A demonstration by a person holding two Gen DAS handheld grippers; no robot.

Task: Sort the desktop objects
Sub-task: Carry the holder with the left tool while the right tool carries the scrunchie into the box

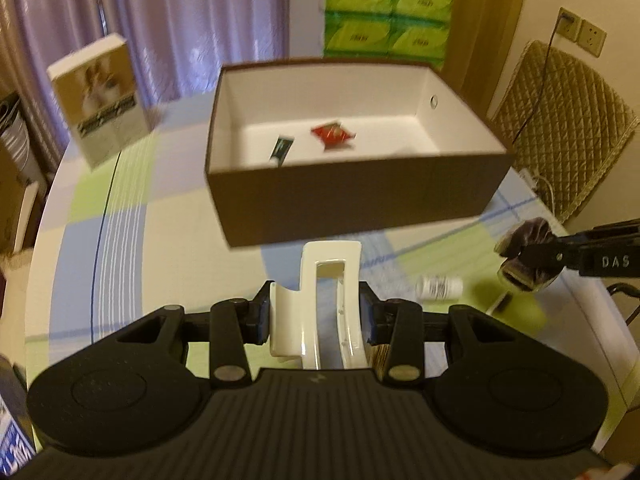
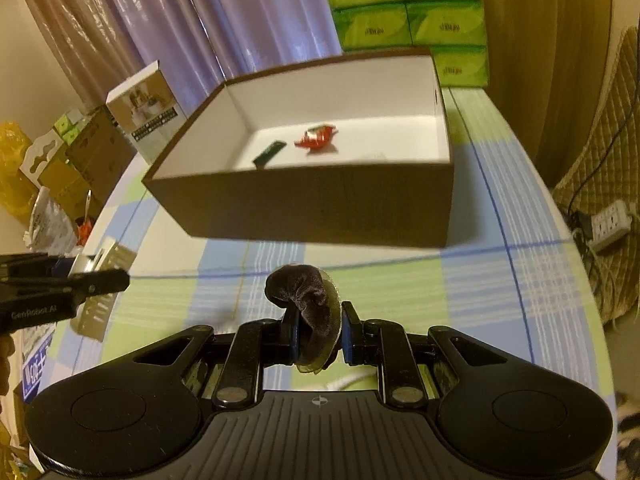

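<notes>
The left tongs [image 1: 316, 320] are closed on a white clip [image 1: 320, 304], held above the surface [image 1: 160, 216] before the box [image 1: 352, 200]. The right tongs [image 2: 320, 336] are closed on a dark scrunchie [image 2: 304, 300], likewise short of the box. A red wrapper [image 1: 333, 134] and a dark packet [image 1: 282, 150] are seen inside the box. A small bottle [image 1: 438, 287] lies on the surface.

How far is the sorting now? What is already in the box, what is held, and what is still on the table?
Done: a red packet and a small dark sachet lie in the brown box. In hand: the left gripper grips a white hair claw, and the right gripper grips a dark scrunchie; both are short of the box. Left: a small white bottle lies on the table.
</notes>
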